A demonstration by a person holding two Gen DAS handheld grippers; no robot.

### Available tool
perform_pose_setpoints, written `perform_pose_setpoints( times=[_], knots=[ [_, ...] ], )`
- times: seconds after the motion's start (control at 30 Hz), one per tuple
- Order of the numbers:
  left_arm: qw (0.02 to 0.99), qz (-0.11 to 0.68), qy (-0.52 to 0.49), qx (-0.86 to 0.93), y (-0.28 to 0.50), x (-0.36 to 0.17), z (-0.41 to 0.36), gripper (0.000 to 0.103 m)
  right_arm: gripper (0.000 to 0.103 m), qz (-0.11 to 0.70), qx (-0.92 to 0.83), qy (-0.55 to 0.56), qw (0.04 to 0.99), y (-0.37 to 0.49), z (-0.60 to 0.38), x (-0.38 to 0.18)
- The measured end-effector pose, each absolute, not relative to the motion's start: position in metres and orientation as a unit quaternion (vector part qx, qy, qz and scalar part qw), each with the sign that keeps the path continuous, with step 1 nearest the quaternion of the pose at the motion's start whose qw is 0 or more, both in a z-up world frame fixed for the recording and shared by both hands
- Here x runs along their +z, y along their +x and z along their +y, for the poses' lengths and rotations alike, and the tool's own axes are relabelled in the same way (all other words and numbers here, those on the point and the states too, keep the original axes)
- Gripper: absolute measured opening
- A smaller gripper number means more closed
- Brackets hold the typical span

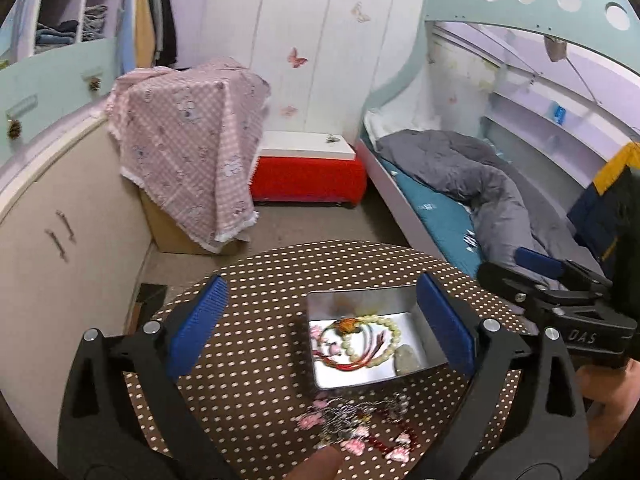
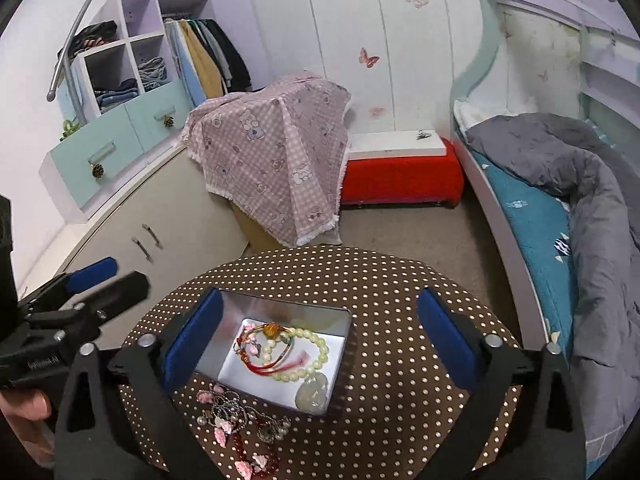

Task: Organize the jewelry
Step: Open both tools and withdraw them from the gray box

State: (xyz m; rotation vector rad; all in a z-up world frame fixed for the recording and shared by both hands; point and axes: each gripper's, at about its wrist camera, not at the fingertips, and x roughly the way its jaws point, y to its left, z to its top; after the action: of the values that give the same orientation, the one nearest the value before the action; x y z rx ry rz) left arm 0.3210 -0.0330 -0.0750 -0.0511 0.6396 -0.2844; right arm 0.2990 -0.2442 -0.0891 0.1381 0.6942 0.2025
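Observation:
An open silver tin (image 1: 320, 376) (image 2: 342, 364) sits on a brown polka-dot round table (image 1: 256, 344) (image 2: 392, 360). Inside lie a pale green bead bracelet (image 1: 390, 334) (image 2: 316, 344), red cords with an amber bead (image 1: 346, 326) (image 2: 272, 330) and a pale jade pendant (image 1: 406, 360) (image 2: 312, 394). In front of the tin lies a heap of jewelry with pink flowers, silver chain and dark red beads (image 1: 356, 424) (image 2: 240, 424). My left gripper (image 1: 320, 328) is open and empty above the tin. My right gripper (image 2: 318, 340) is open and empty above the tin; it also shows in the left wrist view (image 1: 536, 264).
A bed with a grey duvet (image 1: 480, 184) (image 2: 580, 200) stands to the right. A red bench (image 1: 308, 178) (image 2: 400, 176) and a box under a pink cloth (image 1: 188, 148) (image 2: 276, 160) stand beyond the table. Cream cabinets (image 1: 60, 220) (image 2: 160, 216) line the left.

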Motion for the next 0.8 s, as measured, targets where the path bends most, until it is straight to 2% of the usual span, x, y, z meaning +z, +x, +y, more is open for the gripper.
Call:
perform_pose_setpoints(
  times=[0.47, 0.8],
  knots=[
    [0.965, 0.244, -0.022, -0.089, 0.247, -0.044, -0.004, 0.095, 0.095, 0.304, 0.073, 0.076, 0.947, 0.261, -0.249, -0.066],
    [0.97, 0.231, -0.03, -0.073, 0.214, -0.047, 0.009, 0.095, 0.095, 0.281, 0.081, 0.058, 0.954, 0.228, -0.239, -0.05]
  ],
)
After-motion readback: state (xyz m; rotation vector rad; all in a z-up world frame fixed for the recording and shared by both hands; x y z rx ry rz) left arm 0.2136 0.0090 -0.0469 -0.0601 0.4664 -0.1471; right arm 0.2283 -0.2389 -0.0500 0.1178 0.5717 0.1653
